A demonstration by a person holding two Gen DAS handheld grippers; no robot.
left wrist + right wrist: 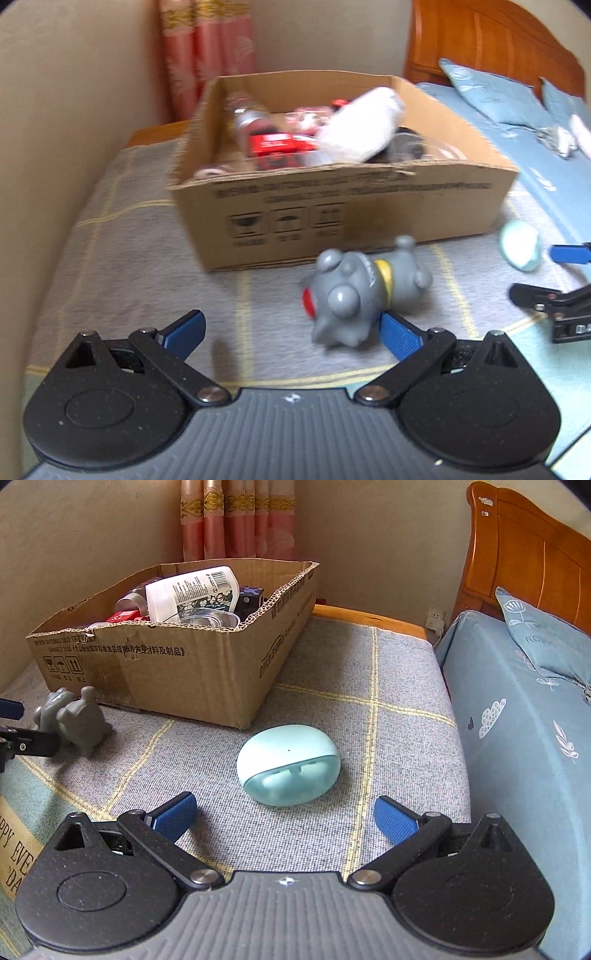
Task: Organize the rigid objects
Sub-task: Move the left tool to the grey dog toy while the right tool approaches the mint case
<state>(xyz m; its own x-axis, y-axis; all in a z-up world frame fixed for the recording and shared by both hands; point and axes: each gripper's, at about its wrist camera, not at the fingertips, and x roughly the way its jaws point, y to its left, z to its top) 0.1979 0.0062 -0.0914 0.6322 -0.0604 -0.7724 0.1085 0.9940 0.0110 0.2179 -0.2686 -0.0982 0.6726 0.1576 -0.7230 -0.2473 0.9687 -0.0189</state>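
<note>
Mint case point(288, 764) — sharp rightward only.

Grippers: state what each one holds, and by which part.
Nothing is held. The left gripper is open, the gray toy lying by its right finger. The right gripper is open behind the mint case.

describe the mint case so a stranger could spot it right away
Find the cardboard box on the grey checked blanket. Just before its near corner lies the mint case, apart from the box. It is a smooth pale-green oval, unlike the grey toy to the left.
</note>
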